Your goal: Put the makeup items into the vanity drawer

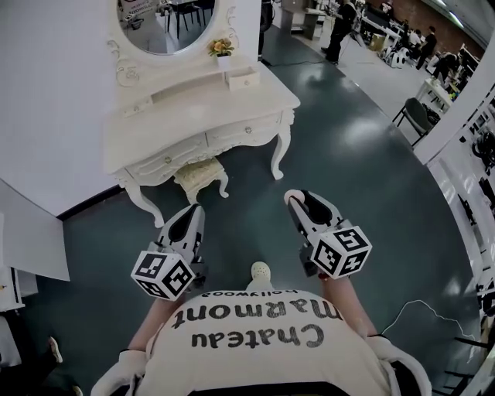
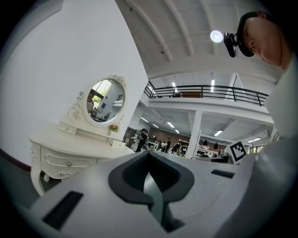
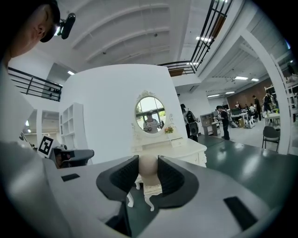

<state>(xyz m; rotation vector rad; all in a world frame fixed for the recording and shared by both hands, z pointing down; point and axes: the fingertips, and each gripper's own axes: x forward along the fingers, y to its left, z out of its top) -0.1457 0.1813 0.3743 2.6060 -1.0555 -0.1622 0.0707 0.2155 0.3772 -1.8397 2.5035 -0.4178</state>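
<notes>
The white vanity [image 1: 186, 116] stands ahead on the left against the wall, with its oval mirror [image 1: 166, 23] on top. Both front drawers [image 1: 166, 158] are closed. My right gripper [image 1: 298, 199] is held over the floor, a step short of the vanity. Its jaws are shut on a beige egg-shaped makeup sponge [image 3: 148, 167], whose pale tip [image 1: 293, 196] shows in the head view. My left gripper [image 1: 193, 210] hovers beside it at the same height. In the left gripper view its jaws meet with nothing between them, so the left gripper [image 2: 149, 173] is shut. No other makeup items are visible.
A small cushioned stool [image 1: 199, 175] sits under the vanity. A flower pot [image 1: 222, 49] and a little drawer box [image 1: 242, 77] rest on its top shelf. Dark green floor stretches to the right, where a chair [image 1: 418, 116] and people stand far off. A thin cable [image 1: 421, 309] lies at lower right.
</notes>
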